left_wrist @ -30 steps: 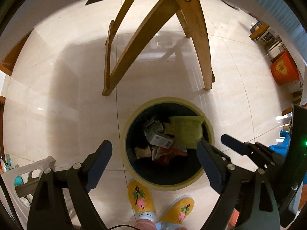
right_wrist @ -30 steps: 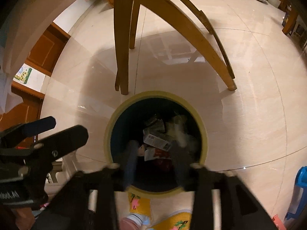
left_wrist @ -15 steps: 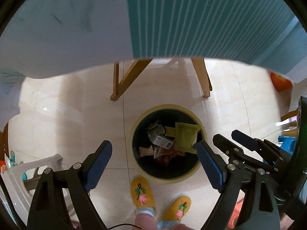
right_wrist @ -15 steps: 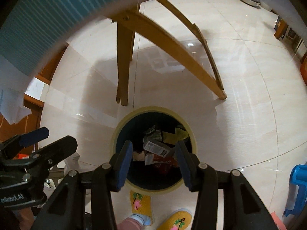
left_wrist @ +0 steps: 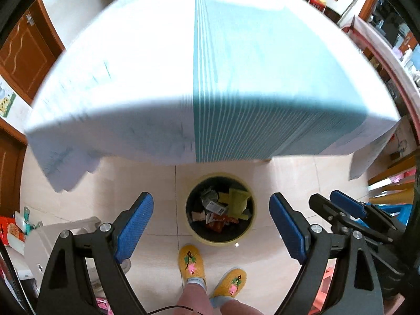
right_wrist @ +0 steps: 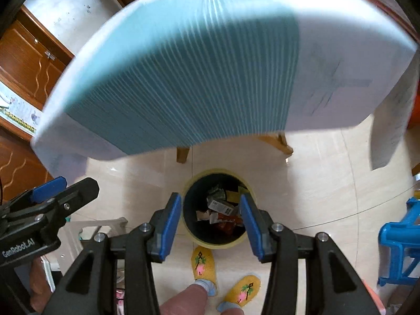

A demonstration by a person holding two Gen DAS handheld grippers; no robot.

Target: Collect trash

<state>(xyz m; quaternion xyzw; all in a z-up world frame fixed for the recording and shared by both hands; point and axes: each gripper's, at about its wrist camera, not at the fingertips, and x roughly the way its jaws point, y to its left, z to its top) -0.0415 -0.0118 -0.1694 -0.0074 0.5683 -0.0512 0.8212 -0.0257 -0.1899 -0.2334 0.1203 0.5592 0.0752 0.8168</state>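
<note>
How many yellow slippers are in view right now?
2. One slipper is just in front of the trash bin; the other slipper is beside it, slightly farther from the bin.

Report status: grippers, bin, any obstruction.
Left gripper open, empty. Right gripper open, empty. Bin on floor holds wrappers. Table beyond bin, not blocking.

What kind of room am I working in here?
Most likely a home dining area: a table under a teal-and-white tablecloth, a tiled floor with a trash bin full of wrappers, wooden doors, and the person's yellow slippers.
</note>
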